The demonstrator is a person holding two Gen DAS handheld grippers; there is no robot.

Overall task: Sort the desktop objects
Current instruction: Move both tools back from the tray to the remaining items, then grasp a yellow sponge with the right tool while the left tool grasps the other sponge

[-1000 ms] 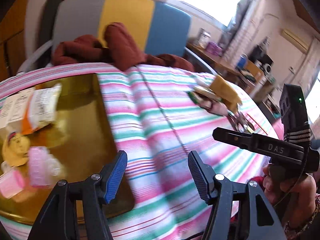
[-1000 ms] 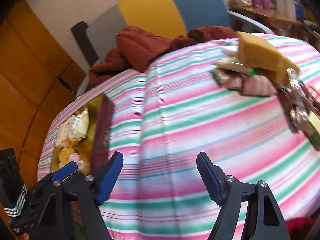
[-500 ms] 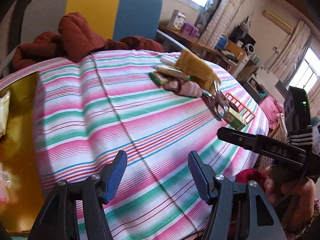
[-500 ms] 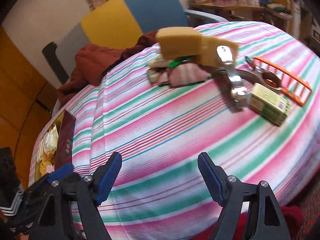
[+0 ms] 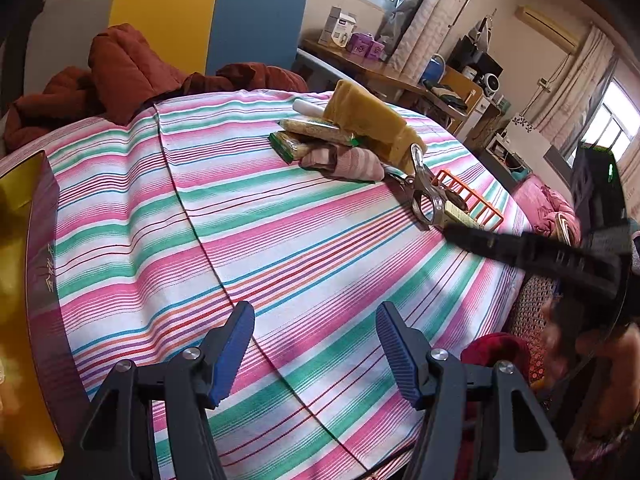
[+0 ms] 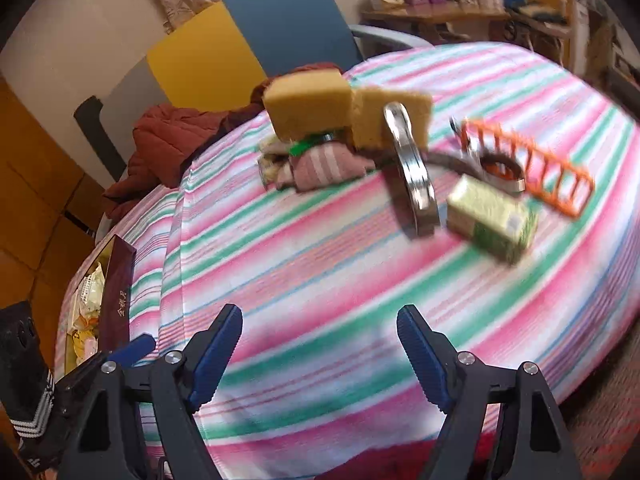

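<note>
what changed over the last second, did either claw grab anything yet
Nothing was grabbed. Both views swung away from the gold box at the table's left toward the pile: sponges, striped sock, metal clip, green carton, orange rack. The left claw and right claw stay open and empty over the striped cloth. The items themselves have not shifted.

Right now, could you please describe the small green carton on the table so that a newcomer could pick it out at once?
Start at the striped tablecloth and find the pile led by two yellow sponges. In the right wrist view, just right of the shiny metal tool and in front of the orange rack, lies the green carton. It is the only boxy, printed green pack there, lying on its side.
</note>
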